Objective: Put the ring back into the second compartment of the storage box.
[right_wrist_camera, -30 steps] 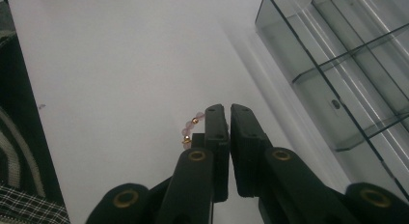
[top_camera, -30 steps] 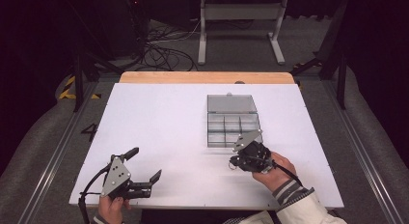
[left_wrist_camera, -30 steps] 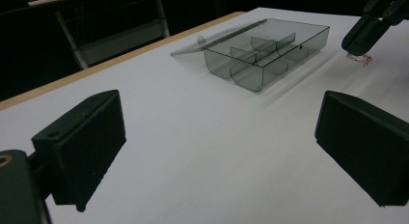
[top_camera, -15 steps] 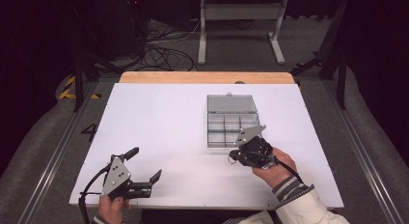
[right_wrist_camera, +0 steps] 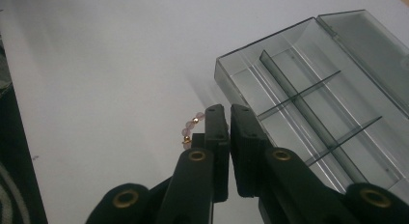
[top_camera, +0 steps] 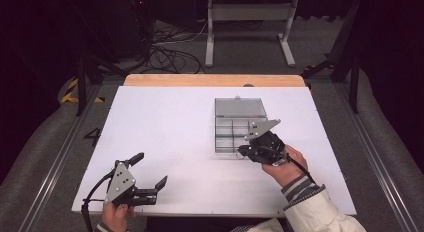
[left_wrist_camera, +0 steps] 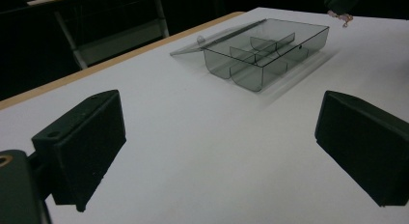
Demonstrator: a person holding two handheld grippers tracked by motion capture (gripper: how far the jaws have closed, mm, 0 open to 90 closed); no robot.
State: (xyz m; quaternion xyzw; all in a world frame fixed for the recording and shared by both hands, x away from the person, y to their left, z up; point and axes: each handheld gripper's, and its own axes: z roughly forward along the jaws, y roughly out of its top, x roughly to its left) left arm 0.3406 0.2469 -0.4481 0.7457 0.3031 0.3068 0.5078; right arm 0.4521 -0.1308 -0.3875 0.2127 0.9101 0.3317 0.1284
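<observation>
Beside the compartment box [right_wrist_camera: 313,103] on the table [top_camera: 165,127], right gripper [right_wrist_camera: 226,119] pinches a bead bracelet [right_wrist_camera: 190,128]: light, limp, slippery, best held mid-strand; left gripper [left_wrist_camera: 217,137] gapes empty

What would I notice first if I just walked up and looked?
Probably the see-through box with little compartments, lid flipped open, in the middle of the white table. Right at its near edge, the right claw is pinched shut on a string of pink and gold beads. Near the table's front left corner, the left claw rests wide open.
</observation>
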